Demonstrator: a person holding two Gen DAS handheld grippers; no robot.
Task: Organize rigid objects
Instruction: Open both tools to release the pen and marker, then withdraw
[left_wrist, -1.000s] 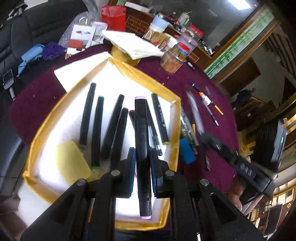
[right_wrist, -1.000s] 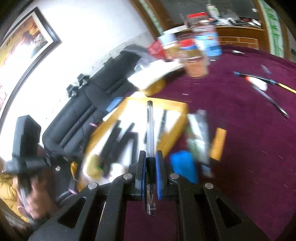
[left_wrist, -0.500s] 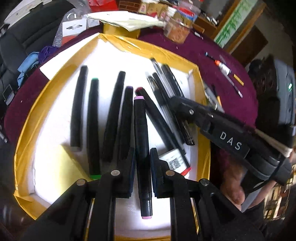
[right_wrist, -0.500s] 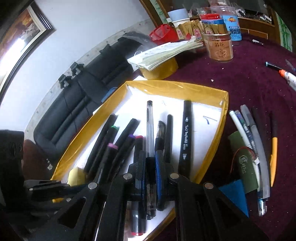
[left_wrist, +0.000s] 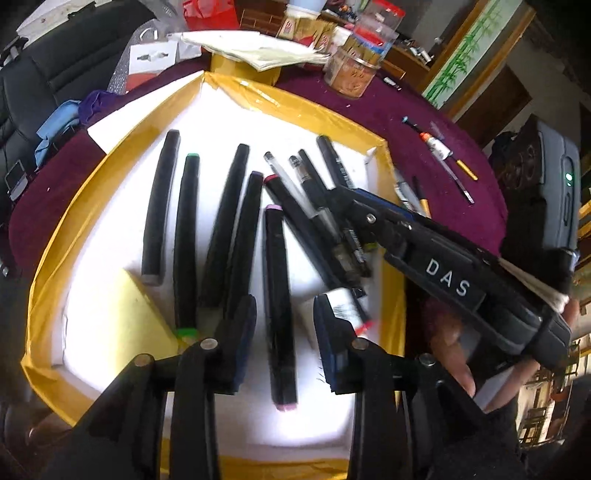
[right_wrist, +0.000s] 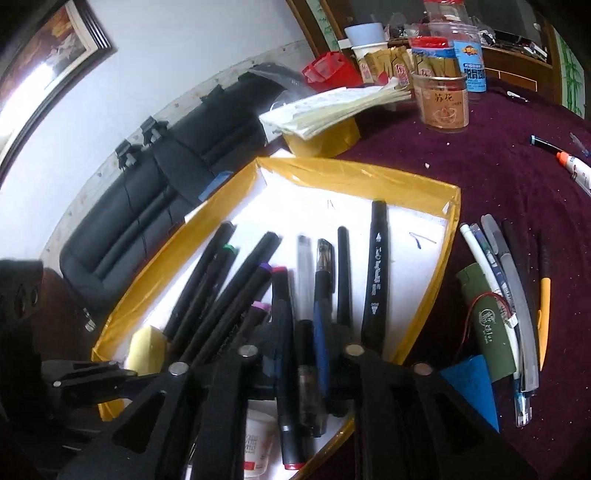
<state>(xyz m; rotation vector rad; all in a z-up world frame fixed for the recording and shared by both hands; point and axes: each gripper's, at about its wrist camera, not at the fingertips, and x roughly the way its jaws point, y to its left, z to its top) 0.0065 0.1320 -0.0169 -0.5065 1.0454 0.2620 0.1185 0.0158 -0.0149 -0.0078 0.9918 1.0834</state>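
A yellow-rimmed white tray (left_wrist: 291, 107) (right_wrist: 369, 177) holds several black markers and pens side by side. My left gripper (left_wrist: 282, 317) is open over the tray's near end; the pink-capped black marker (left_wrist: 279, 295) lies loose on the tray floor between its fingers. My right gripper (right_wrist: 303, 332) is open over the tray's right side, and the clear pen (right_wrist: 304, 284) lies in the tray between its fingers. It also shows in the left wrist view as a black tool marked DAS (left_wrist: 443, 277). A yellow sponge (left_wrist: 118, 325) lies in the tray's near left corner.
Several loose pens (right_wrist: 509, 291), a green case (right_wrist: 484, 325) and a blue card (right_wrist: 472, 384) lie on the purple cloth right of the tray. A jar (right_wrist: 439, 99), papers (right_wrist: 332, 107) and a red box (right_wrist: 328, 72) stand behind it. A black chair (right_wrist: 147, 206) is at the left.
Both grippers have opened. The pink-capped marker and the clear pen have been let go and now lie in the tray. The right gripper came over the tray from the right.
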